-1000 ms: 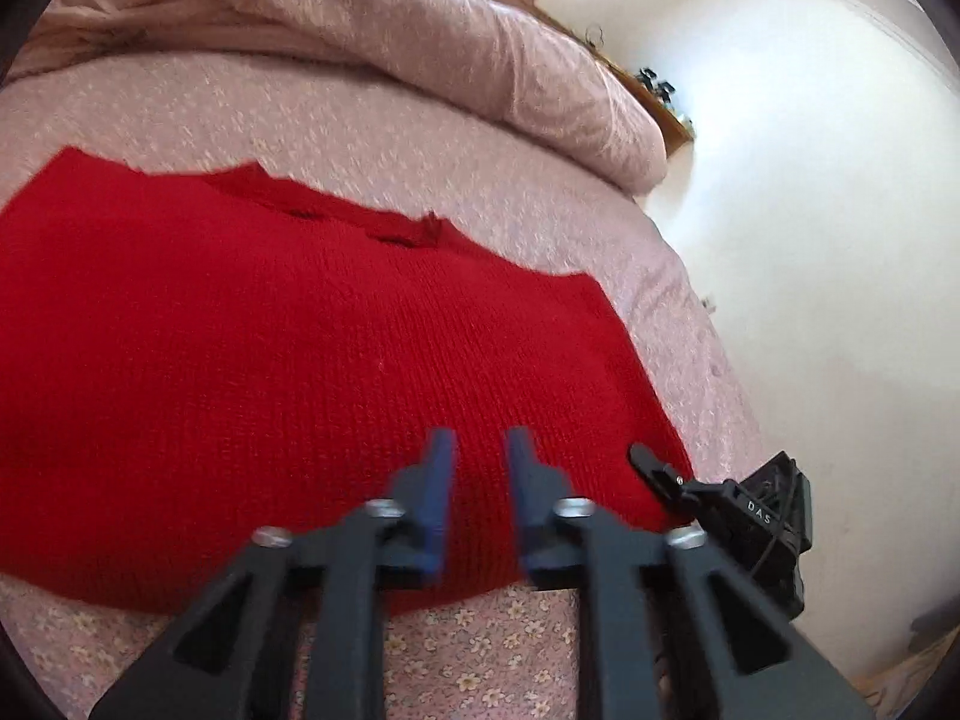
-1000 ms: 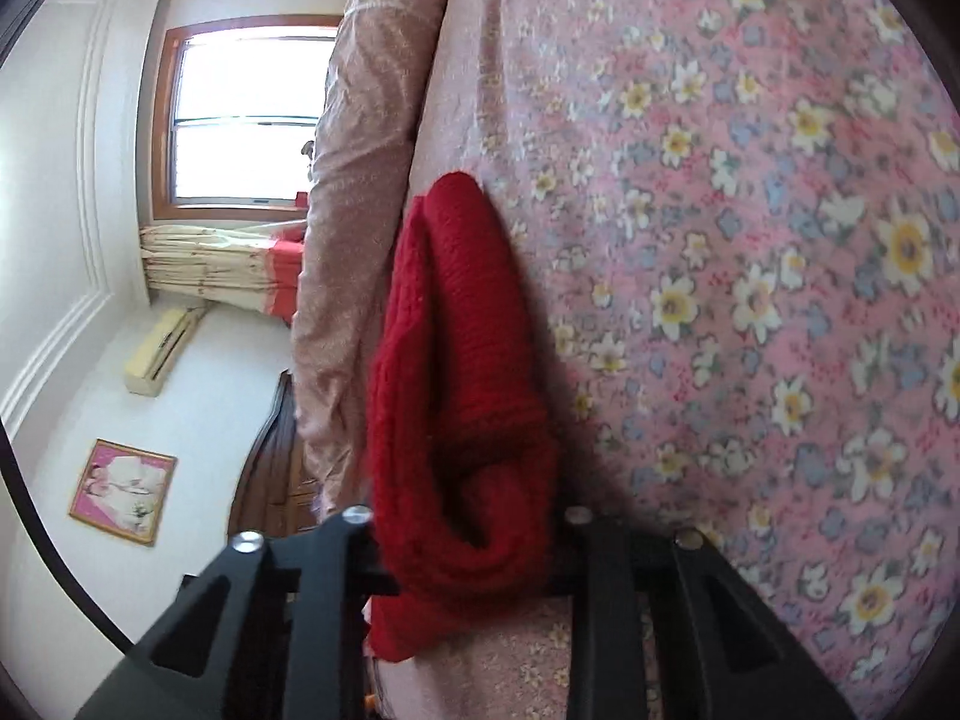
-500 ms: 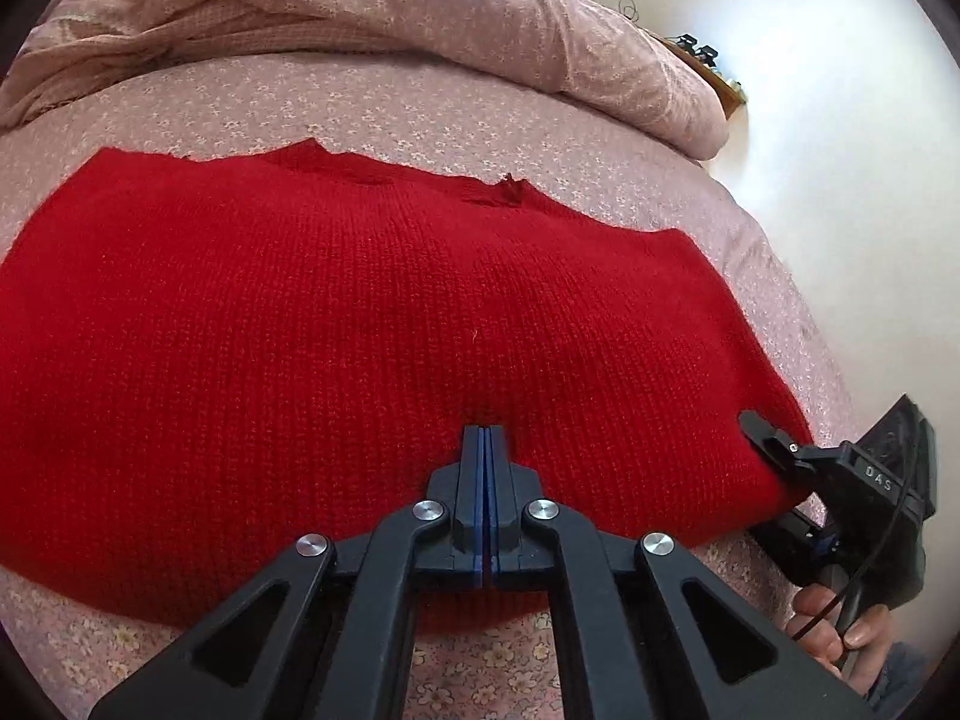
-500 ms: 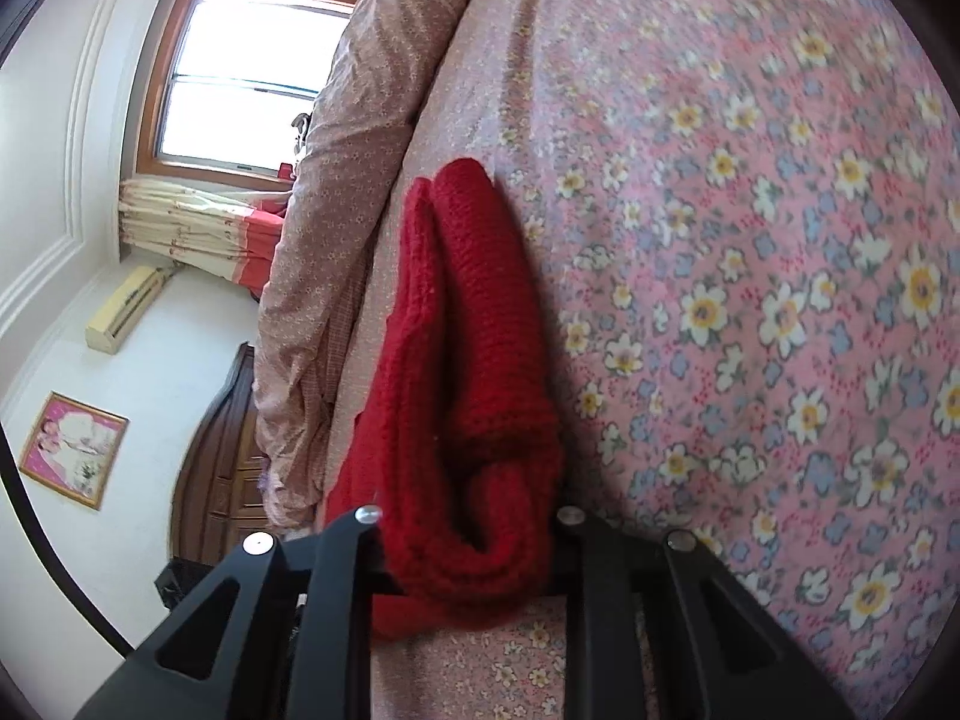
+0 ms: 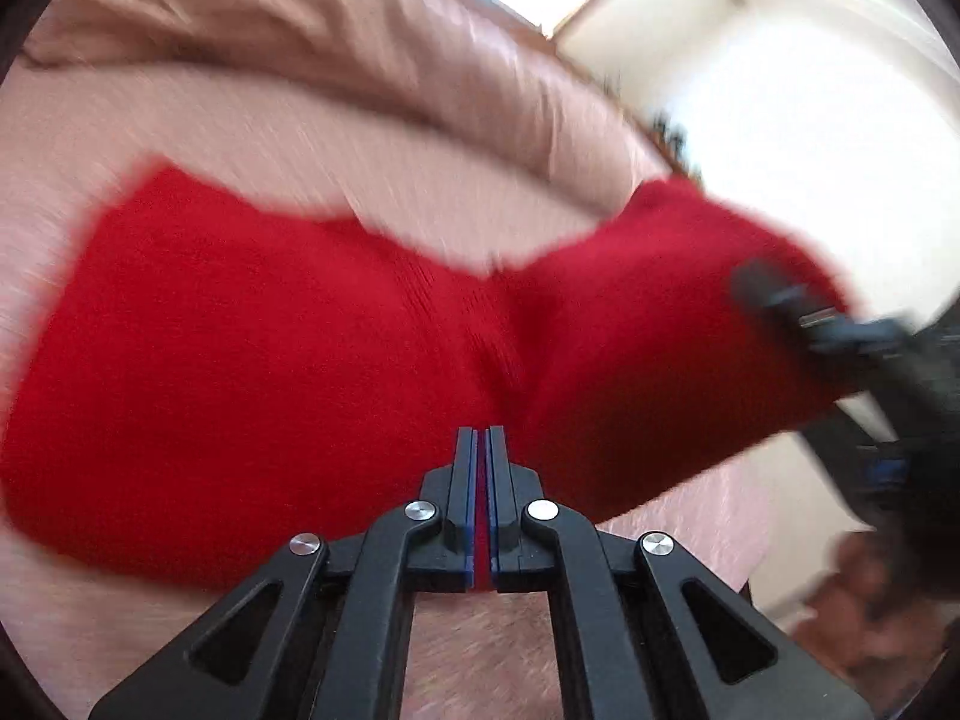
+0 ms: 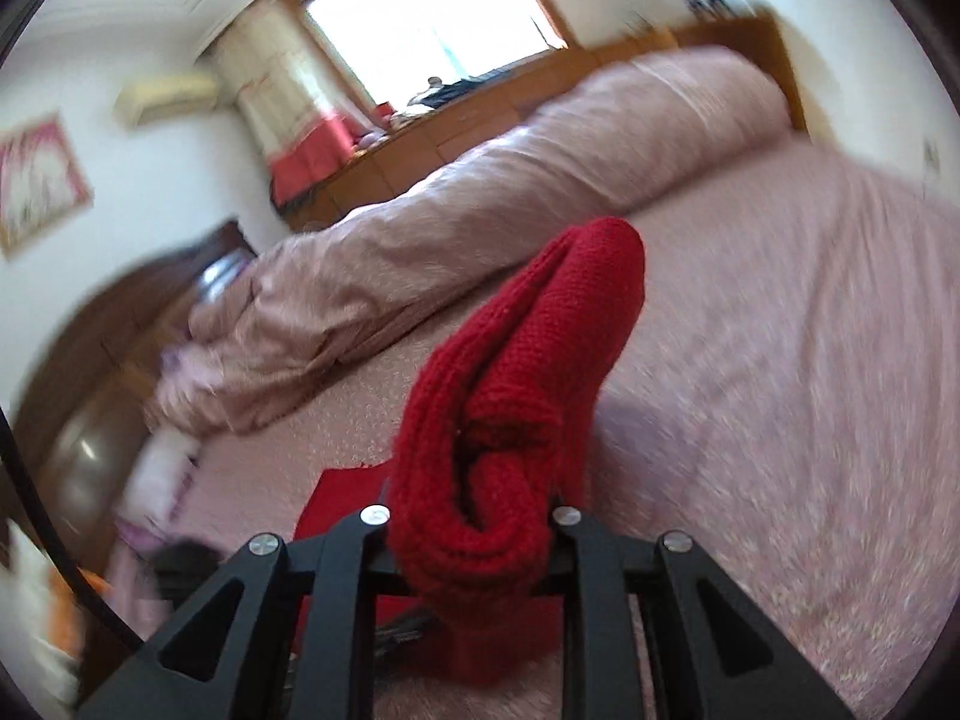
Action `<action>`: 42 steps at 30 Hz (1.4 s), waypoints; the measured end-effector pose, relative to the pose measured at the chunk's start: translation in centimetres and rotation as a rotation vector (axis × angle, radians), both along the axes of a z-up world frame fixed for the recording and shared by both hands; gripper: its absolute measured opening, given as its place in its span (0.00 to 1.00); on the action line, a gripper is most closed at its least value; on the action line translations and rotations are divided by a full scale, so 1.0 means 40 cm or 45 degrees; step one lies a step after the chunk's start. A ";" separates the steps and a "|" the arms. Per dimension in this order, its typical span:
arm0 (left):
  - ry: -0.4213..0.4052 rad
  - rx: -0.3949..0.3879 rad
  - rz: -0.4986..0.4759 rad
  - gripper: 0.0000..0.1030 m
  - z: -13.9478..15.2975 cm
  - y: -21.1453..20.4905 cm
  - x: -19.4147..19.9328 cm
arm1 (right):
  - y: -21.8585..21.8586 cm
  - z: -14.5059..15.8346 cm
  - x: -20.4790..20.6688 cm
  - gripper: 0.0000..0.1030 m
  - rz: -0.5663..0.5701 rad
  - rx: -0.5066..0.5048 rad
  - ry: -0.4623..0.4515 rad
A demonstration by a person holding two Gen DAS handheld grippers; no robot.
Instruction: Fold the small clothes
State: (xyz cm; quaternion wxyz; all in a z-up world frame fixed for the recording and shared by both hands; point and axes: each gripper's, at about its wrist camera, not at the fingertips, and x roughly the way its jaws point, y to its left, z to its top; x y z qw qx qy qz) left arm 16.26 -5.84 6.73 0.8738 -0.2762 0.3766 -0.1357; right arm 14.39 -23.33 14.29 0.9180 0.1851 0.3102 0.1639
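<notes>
Red knit sweater (image 5: 270,360): chunky ribbed wool, matte, mostly flat on the bed sheet (image 5: 180,120), which is pink cotton with a small floral print. Sweater's right side is lifted off the sheet and bows upward; a vertical crease runs through the middle of the knit, straight ahead of the left gripper.

Left gripper (image 5: 481,450): black plastic fingers with blue pads, jaws clamped tight on a thin red sliver of the sweater's near hem.

Right gripper (image 6: 471,516): jaws clenched on a thick rolled wad of the same knit; the bundle fills the gap and stands up ahead of the fingers in a rounded fold. In the left wrist view it shows as a dark blurred shape at the raised right edge of the sweater (image 5: 798,312), with a blurred hand (image 5: 870,594) below it.

Behind: rumpled pink quilt (image 6: 480,210), soft and creased, along the head of the bed; wooden headboard (image 6: 720,36); bright window (image 6: 432,18); framed picture (image 6: 36,180) on the white wall.

Versus a second ago: left jaws were apart above the flat knit, now shut on it. Right side of the sweater lay on the sheet, now up in the air. Right view was rolled sideways and close to the floral print; now level and higher, whole bed visible. Both views motion-blurred.
</notes>
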 end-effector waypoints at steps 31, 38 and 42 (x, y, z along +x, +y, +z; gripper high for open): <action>0.218 -0.150 0.305 0.00 -0.138 0.425 -0.111 | 0.631 -0.212 -0.104 0.27 0.356 -0.531 -0.050; 0.119 -0.255 0.219 0.32 -0.101 0.406 -0.118 | 0.462 -0.153 -0.151 0.44 0.379 -0.062 -0.031; 0.065 -0.354 0.163 0.46 -0.085 0.386 -0.120 | 0.379 -0.158 -0.158 0.51 0.523 0.244 0.027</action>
